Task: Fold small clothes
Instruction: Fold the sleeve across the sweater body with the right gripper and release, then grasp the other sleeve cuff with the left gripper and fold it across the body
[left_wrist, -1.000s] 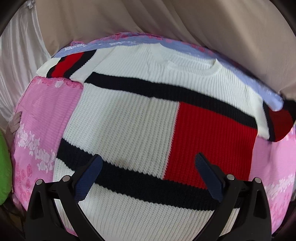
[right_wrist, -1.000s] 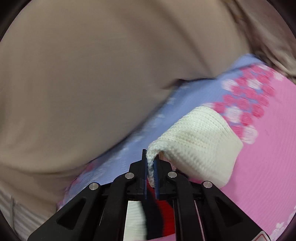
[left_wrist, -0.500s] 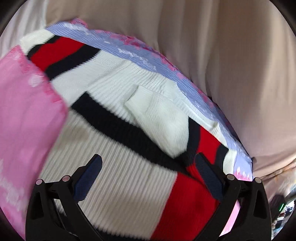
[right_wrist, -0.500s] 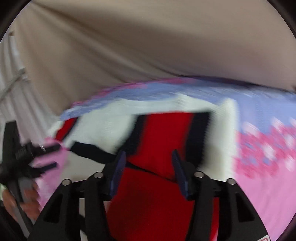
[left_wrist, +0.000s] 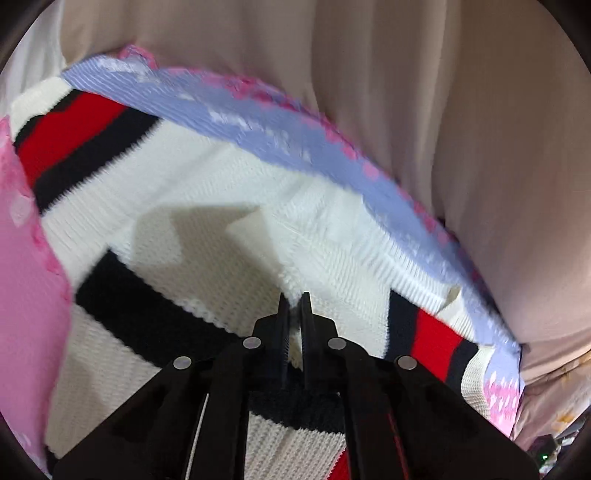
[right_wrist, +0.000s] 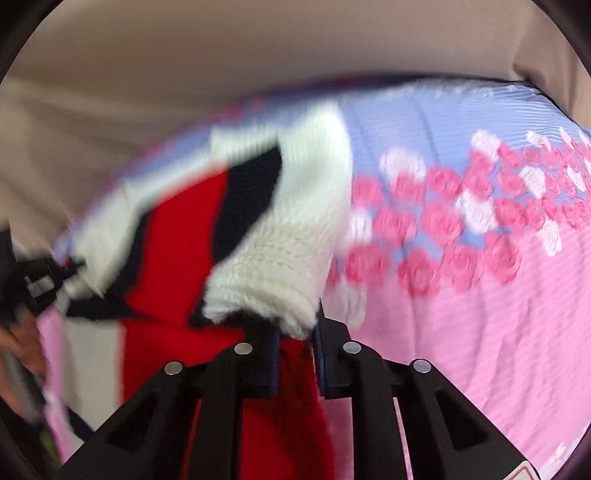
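Knit sweater (left_wrist: 207, 266), white with navy bands and red blocks, spread on a bedspread (left_wrist: 33, 295) that is pink at the near side and lilac with pink and white roses at the far edge; a beige curtain (left_wrist: 461, 129) hangs behind. Left wrist view, left to right: pink bedspread at the left border; one sleeve with red and navy stripes at the upper left; the white chest panel crossed by a navy band; the left gripper (left_wrist: 294, 301), jaws just closed to a thin slit, pinching a white knit edge; a red and navy striped portion at the right, beside the lilac hem of the bedspread. This view is motion-blurred. Right wrist view, left to right: a hand (right_wrist: 22, 343) with the other black gripper at the far left edge, blurred; the red and navy body of the sweater; a white ribbed cuff (right_wrist: 273, 266) standing up from the right gripper (right_wrist: 295, 328), whose jaws have just been closing and sit narrow, with the cuff and red knit between them; the fingers appear to press the fabric; then the rose border and plain pink bedspread to the right.
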